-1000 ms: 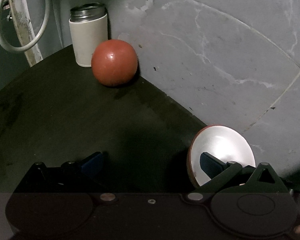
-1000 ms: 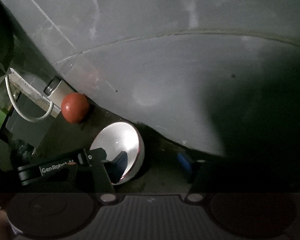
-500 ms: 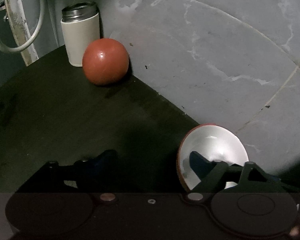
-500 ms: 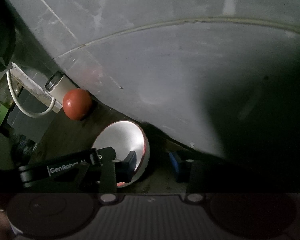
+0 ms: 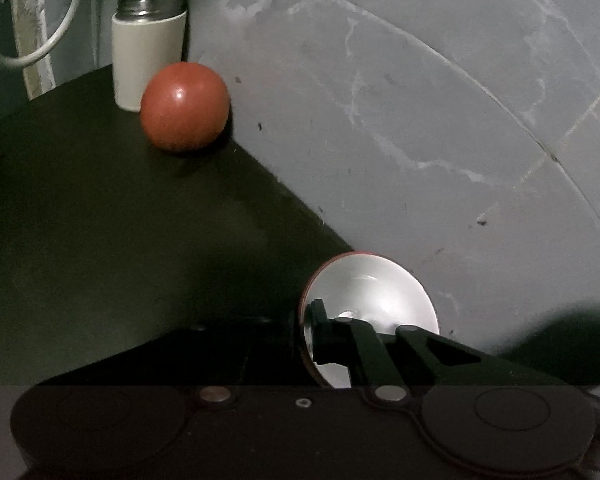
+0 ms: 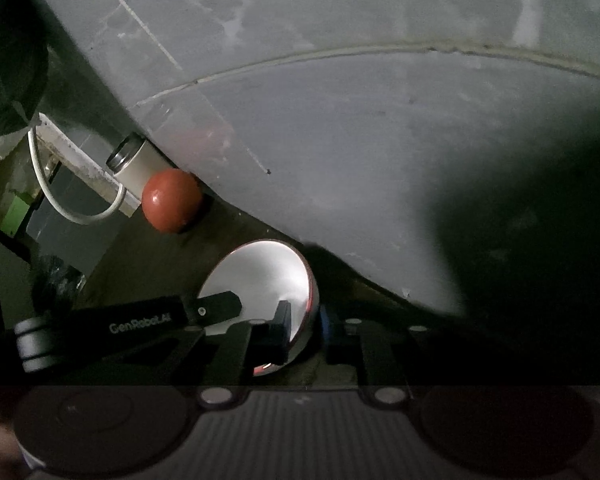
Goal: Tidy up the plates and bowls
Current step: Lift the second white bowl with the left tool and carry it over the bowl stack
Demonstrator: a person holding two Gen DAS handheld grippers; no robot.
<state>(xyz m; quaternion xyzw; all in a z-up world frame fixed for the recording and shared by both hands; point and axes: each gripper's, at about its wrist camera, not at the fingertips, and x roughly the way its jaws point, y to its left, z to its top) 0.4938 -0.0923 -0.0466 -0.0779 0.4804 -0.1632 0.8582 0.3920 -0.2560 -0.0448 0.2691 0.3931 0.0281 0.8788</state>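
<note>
A: Bowl (image 6: 260, 276) position? 
B: Tipped on edge on the dark table (image 5: 100, 240), against the grey wall.

A: Tool states? 
B: Right tool (image 6: 304, 328) is clamped on the rim. Left tool (image 5: 304, 332) is closed on the opposite rim.

A: Other items? 
B: Red ball (image 5: 185, 113) is noted far left.

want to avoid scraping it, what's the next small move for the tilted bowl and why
Probably lift the bowl slightly, off the dark counter and away from the wall. It lies tilted beside the wall, and the right gripper and left gripper each appear to pinch its rim.
</note>
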